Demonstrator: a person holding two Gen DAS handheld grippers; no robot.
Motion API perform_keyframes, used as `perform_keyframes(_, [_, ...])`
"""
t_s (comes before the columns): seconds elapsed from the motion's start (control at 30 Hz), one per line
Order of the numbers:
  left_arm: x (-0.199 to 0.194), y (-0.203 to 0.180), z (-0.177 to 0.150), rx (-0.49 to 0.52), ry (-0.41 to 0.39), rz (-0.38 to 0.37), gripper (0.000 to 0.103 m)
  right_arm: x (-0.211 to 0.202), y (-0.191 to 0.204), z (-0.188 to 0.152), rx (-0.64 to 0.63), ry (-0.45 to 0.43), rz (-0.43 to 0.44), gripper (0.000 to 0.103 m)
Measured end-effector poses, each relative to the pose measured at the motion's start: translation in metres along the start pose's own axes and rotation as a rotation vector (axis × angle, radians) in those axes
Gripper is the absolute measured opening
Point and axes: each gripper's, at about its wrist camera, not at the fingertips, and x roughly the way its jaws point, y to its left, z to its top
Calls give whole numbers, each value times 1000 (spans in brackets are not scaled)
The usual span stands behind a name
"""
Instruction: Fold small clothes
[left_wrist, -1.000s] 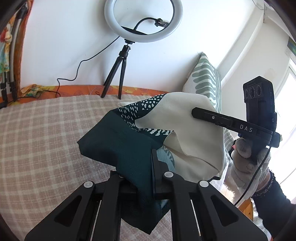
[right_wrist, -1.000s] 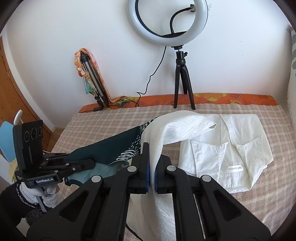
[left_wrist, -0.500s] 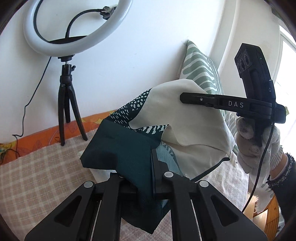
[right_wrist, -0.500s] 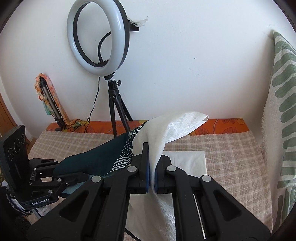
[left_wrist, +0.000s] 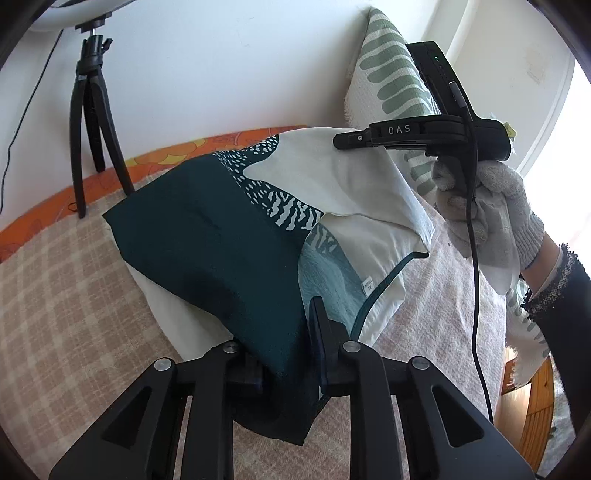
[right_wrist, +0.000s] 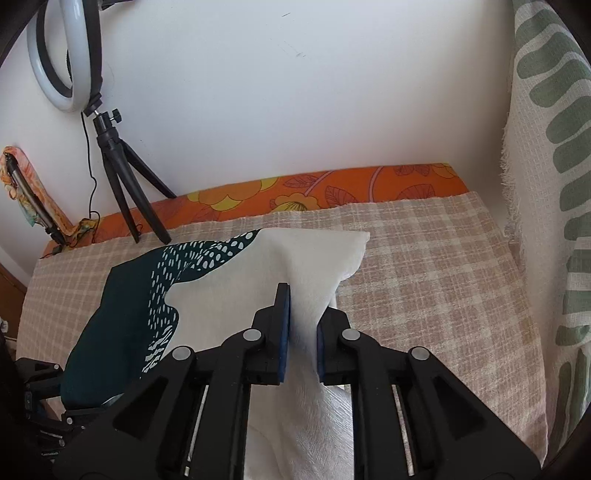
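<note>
A small garment (left_wrist: 221, 243), dark green and white with a leafy print, was held up between the two tongs and laid partly over a folded white cloth (left_wrist: 173, 314) on the bed (left_wrist: 66, 332). The bed was covered with a checked blanket, and an orange flowered sheet (right_wrist: 332, 192) was seen along the wall.

The left tongs (left_wrist: 291, 354) were seen with the dark green edge of the garment between the jaws. These jaws were opening, and a small gap was seen beside the cloth on one side.

The right tongs (right_wrist: 300, 332) were seen with the white part of the garment between the blue pads (right_wrist: 282, 332). These jaws were opening too, and the cloth was no longer squeezed flat. In the left view, the right tongs were held by a gloved hand (left_wrist: 484, 210) at the white corner.

A ring light (right_wrist: 70, 55) on a black tripod (right_wrist: 122, 173) was stood on the bed by the wall. A pillow (right_wrist: 554, 147) with green leaves was propped at the side.
</note>
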Motion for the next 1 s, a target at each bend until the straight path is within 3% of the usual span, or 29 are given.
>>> perform_keyframes(0.03, [-3,1,-2,-21,12,10,49,-3,-3,0,5,-6,-36,36])
perform_keyframes(0.07, [-9,2,-4,-36,11,23,64,-7,-3,-1,0,-21,-60,43])
perform_keyframes(0.1, [-16,3,-7,-34,-14,35,66,-13,-2,-1,-11,-40,-82,51])
perform_keyframes(0.5, [-72,16,-22,22,-84,145,66,-42,65,-13,-157,-90,-63,53])
perform_keyframes(0.67, [-95,27,-33,-17,-107,150,66,-55,110,-34,-227,-94,17,53])
perform_keyframes(0.7, [-100,30,-36,-26,-109,147,66,-56,119,-37,-238,-99,34,51])
perform_keyframes(0.83, [-118,37,-52,-41,-112,152,66,-40,154,-47,-270,-72,120,26])
perform_keyframes(1.0, [-134,51,-71,-74,-104,165,66,0,188,-81,-312,39,151,22])
